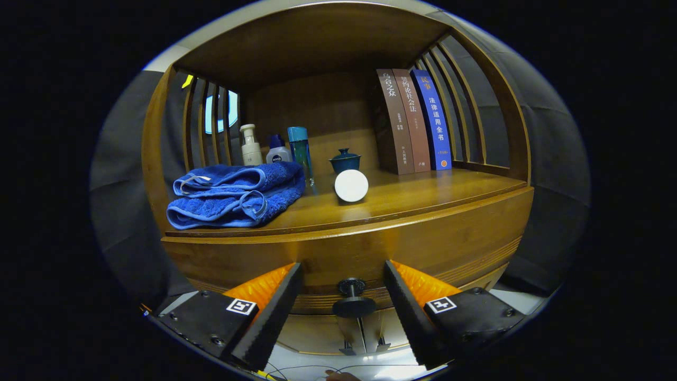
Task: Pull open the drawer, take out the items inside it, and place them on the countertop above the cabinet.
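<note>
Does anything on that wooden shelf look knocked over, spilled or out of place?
Nothing spilled or damaged. The blue towel is loosely folded and overhangs the countertop edge slightly. Books stand upright. The open gripper straddles the drawer knob, not touching.

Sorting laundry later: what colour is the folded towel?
Blue towel, clearest in the gripper view; open fingers flank the drawer knob.
</note>
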